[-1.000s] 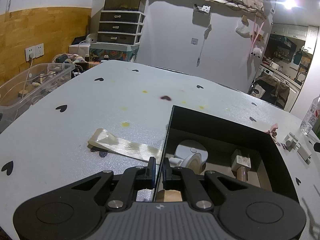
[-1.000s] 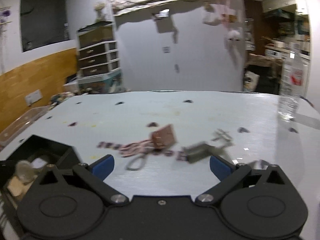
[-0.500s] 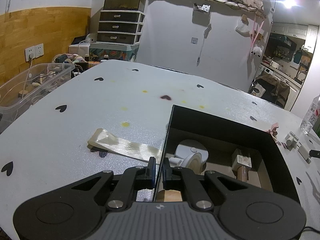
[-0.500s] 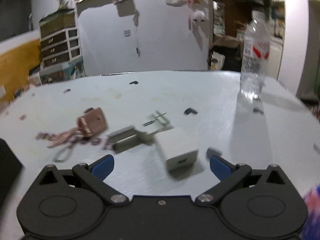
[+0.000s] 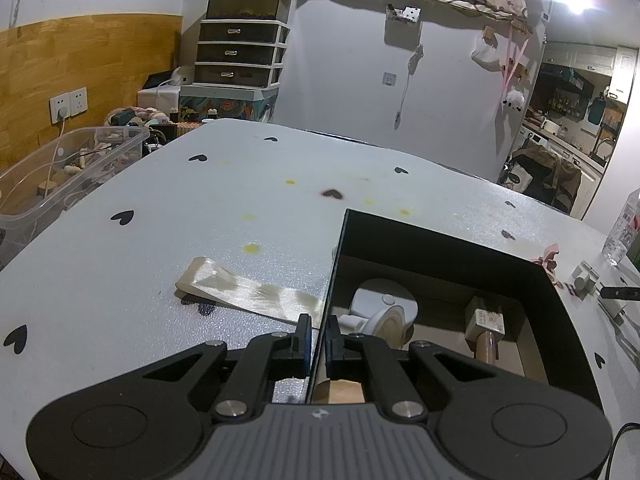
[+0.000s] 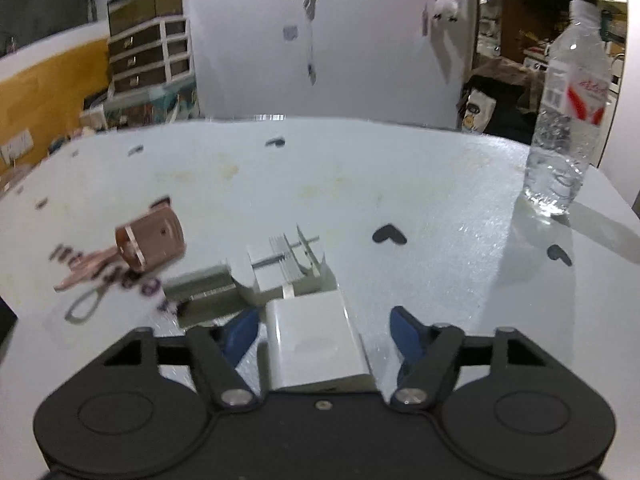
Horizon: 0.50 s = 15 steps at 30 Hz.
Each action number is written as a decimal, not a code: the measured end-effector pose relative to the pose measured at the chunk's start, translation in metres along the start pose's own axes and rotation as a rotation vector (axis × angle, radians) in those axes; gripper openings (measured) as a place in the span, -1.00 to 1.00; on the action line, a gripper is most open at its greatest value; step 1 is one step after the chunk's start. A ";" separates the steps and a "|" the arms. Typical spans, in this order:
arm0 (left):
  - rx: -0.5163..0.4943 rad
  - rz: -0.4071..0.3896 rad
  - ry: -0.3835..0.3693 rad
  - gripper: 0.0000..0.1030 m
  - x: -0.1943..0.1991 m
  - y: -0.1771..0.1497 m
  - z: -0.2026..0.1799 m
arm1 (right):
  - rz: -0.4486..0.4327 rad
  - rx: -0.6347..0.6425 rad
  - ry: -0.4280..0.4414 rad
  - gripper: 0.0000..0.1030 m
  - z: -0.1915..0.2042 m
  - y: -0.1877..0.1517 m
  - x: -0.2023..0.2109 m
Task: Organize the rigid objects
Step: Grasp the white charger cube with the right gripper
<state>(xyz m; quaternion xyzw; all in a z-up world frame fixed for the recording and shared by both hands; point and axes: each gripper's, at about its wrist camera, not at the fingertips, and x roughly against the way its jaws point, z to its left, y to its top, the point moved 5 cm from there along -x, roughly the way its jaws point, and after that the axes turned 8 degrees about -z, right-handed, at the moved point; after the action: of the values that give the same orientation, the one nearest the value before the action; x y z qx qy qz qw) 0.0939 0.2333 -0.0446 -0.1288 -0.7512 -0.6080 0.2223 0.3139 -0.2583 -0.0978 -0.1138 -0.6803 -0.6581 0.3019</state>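
My left gripper is shut on the left wall of a black box that stands on the white table. Inside the box lie a white round object and a wooden-handled block. My right gripper is open, with a white charger block lying on the table between its blue fingers. Just beyond the block lie a metal clamp piece, a grey metal bar and a copper-coloured clip on a lanyard.
A clear water bottle stands at the table's right side. A cream ribbon lies left of the box. A clear plastic bin stands off the table's left edge. The right gripper's tip shows beside small metal parts.
My right gripper has swung right and moved forward and down, so the white block now lies between its fingers. The left gripper has stayed shut on the box wall.
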 end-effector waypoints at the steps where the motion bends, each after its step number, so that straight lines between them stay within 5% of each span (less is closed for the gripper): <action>1: 0.000 0.000 0.000 -0.88 0.000 0.000 0.000 | 0.014 0.003 0.004 0.22 0.000 -0.001 -0.002; 4: 0.002 -0.001 0.000 -0.88 0.000 0.000 0.000 | 0.009 0.007 0.012 -0.05 0.003 -0.002 0.000; 15: 0.002 -0.001 0.000 -0.88 0.001 0.000 0.000 | 0.012 0.042 0.001 -0.09 0.034 -0.021 0.029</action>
<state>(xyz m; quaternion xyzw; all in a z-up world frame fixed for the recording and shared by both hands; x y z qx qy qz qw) 0.0935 0.2332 -0.0441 -0.1280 -0.7519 -0.6074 0.2222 0.2704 -0.2352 -0.0970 -0.1114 -0.6930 -0.6420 0.3087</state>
